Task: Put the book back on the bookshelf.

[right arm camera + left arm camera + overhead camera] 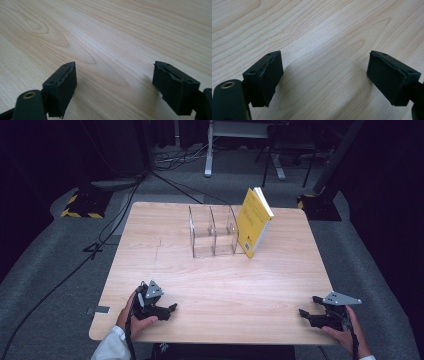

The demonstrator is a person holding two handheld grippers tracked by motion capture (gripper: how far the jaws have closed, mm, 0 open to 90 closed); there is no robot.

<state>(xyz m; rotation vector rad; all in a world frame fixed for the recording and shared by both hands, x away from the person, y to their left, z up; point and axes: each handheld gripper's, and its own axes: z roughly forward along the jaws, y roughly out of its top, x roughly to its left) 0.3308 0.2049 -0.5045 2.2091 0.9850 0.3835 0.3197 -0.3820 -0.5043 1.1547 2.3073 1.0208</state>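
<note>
Both pairs of jaws stand spread wide with nothing between them. In the left gripper view, the left gripper [324, 75] shows its two black pads far apart over bare wood grain, holding and touching no object; in the high view it lies low at the near left part of the table [220, 285], in the person's left hand [131, 317]. The right gripper [113, 82] is likewise wide open over bare wood, its pads pinching nothing, and in the high view it sits at the near right corner of the table in the right hand [345, 332].

Going by size, the light wooden table comes first. Toward its far side stands a yellow book [254, 221], upright but tilted, leaning against the right side of a clear divided holder [214, 232] and touching it. Both are well apart from the grippers. There is print on the book's cover, but it is too small to read. No brand or label can be made out on the grippers.
</note>
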